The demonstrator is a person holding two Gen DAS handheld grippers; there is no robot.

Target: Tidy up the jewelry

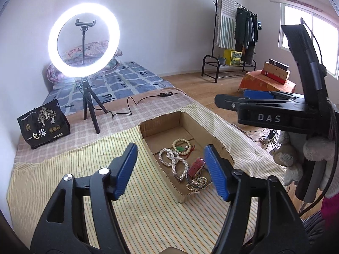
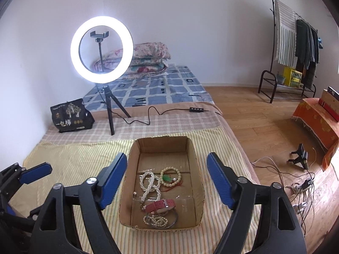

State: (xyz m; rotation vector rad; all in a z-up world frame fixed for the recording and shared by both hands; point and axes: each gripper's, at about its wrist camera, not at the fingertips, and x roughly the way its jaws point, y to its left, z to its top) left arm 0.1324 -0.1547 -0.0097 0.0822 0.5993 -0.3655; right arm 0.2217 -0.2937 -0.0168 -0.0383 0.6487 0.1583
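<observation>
An open cardboard box (image 2: 191, 148) (image 1: 184, 118) sits on a striped cloth on the bed. Inside lie a long pearl necklace (image 2: 149, 183) (image 1: 172, 158), a cream bead bracelet with a green pendant (image 2: 170, 176) (image 1: 183, 146), a pink-strapped watch (image 2: 161, 205) (image 1: 197, 166), a small pearl bracelet (image 2: 155, 220) (image 1: 198, 183) and a metal bangle (image 2: 174, 219). My left gripper (image 1: 171, 171) is open and empty, above the box's near left side. My right gripper (image 2: 166, 182) is open and empty, hovering over the box; it also shows in the left wrist view (image 1: 254, 100).
A lit ring light on a tripod (image 2: 101, 49) stands behind the box, its cable and controller (image 2: 197, 109) across the bed. A black snack bag (image 2: 71, 115) lies at the left. Folded quilts (image 2: 148, 60), a clothes rack (image 2: 296, 42), floor cables (image 2: 300, 188).
</observation>
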